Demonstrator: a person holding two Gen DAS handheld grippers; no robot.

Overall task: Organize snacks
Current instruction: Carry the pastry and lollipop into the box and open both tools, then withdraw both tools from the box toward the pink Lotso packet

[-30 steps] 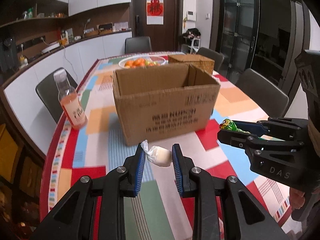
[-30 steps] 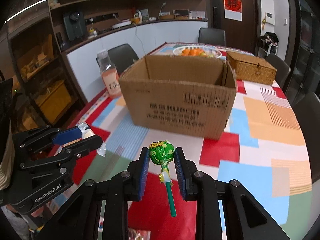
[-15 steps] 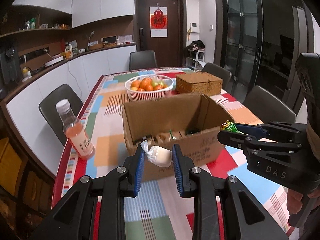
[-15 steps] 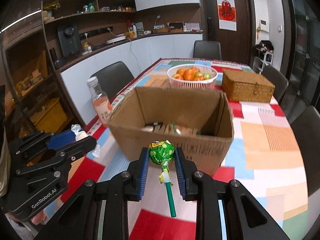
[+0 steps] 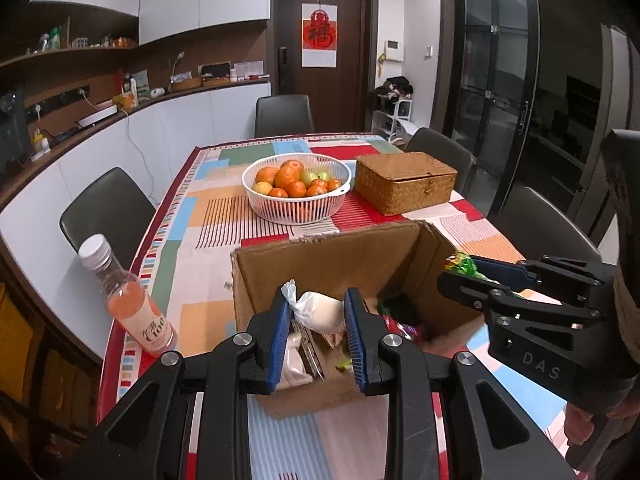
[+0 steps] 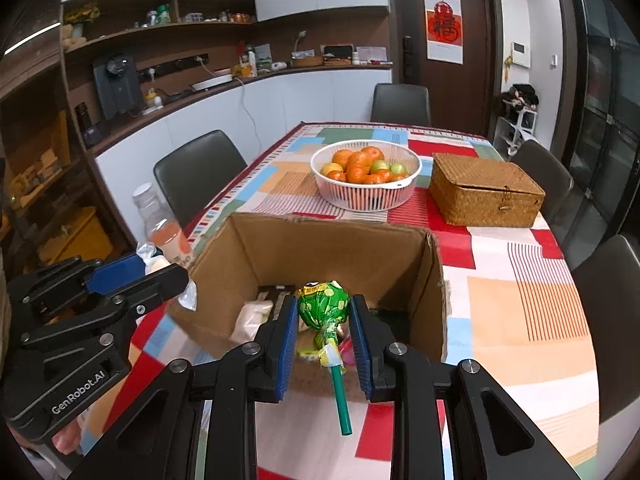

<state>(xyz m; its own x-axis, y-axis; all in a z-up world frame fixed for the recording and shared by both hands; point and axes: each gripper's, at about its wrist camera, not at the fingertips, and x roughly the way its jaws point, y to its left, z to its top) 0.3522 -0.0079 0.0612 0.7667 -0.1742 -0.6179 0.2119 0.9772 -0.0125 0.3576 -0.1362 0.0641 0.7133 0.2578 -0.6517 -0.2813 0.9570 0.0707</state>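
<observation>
An open cardboard box [image 5: 340, 268] stands on the table with several snack packets inside; it also shows in the right wrist view [image 6: 332, 256]. My left gripper [image 5: 318, 314] is shut on a white wrapped candy [image 5: 322, 312] and holds it over the box's near left part. My right gripper [image 6: 324, 318] is shut on a green lollipop [image 6: 324, 304] with a green stick, held over the box's near edge. The right gripper also appears at the right of the left wrist view [image 5: 464, 270], the left gripper at the left of the right wrist view [image 6: 156, 270].
A bottle of pink drink [image 5: 128, 300] stands left of the box near the table edge. A white basket of fruit [image 5: 298, 188] and a wicker box [image 5: 404, 182] sit behind the box. Chairs surround the table with the patterned cloth [image 5: 208, 216].
Both grippers have risen and moved forward with their snacks, from low in front of the box to above its opening. The box's inside has come into view.
</observation>
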